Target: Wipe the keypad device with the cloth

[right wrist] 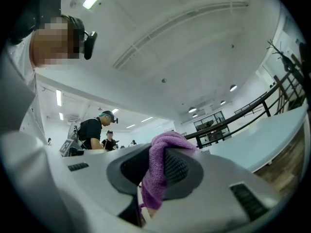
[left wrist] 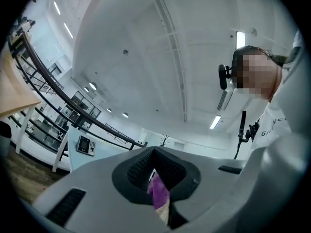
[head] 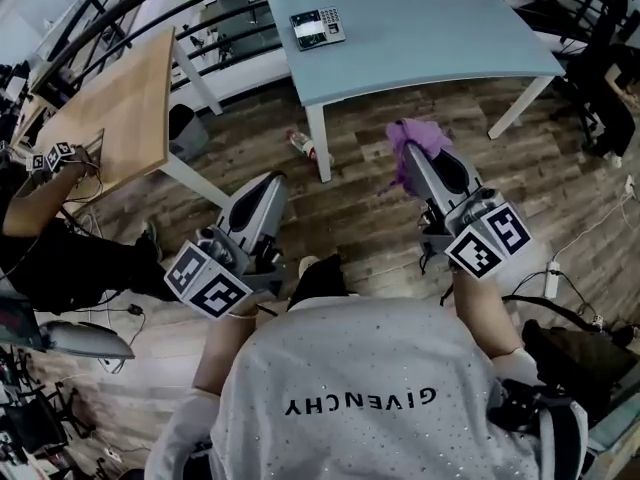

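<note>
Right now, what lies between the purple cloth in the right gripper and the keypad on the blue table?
In the head view, only wood floor, then bare tabletop, separate the cloth from the keypad.

Open wood floor [head: 360, 218] lies between the blue table [head: 440, 38] and both the left gripper [head: 270, 183] and the right gripper [head: 412, 158], cloth [head: 422, 136] bunched at its tip. The table's white leg [head: 319, 148] and a small thing [head: 297, 142] on the floor stand at its near left corner. A wooden table [head: 120, 108] stands to its left, a gap between. Its top right of the keypad device [head: 318, 28] is bare
</note>
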The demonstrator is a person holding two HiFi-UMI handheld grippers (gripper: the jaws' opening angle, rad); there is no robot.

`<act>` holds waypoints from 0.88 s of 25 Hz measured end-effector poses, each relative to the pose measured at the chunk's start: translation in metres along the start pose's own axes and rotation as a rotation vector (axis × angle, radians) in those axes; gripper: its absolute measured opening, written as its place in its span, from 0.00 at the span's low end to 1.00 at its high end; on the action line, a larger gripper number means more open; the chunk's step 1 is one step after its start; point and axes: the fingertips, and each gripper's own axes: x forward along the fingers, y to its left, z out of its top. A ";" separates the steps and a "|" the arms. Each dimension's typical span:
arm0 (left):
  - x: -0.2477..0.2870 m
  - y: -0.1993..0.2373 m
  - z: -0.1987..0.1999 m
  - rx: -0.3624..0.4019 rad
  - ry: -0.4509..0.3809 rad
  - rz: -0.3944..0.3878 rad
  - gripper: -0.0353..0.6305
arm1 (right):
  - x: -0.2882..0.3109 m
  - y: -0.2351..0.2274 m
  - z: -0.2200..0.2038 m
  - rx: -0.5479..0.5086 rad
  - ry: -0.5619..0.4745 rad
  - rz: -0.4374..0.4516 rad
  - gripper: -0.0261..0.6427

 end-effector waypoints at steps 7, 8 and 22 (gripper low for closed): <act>0.036 0.040 -0.015 -0.009 0.045 -0.008 0.06 | 0.034 -0.051 -0.020 0.069 0.028 -0.013 0.14; 0.041 0.049 -0.015 -0.015 0.047 0.002 0.06 | 0.042 -0.056 -0.021 0.065 0.033 -0.011 0.14; 0.157 0.210 0.053 -0.025 0.038 0.017 0.06 | 0.222 -0.164 -0.005 0.043 0.087 -0.020 0.14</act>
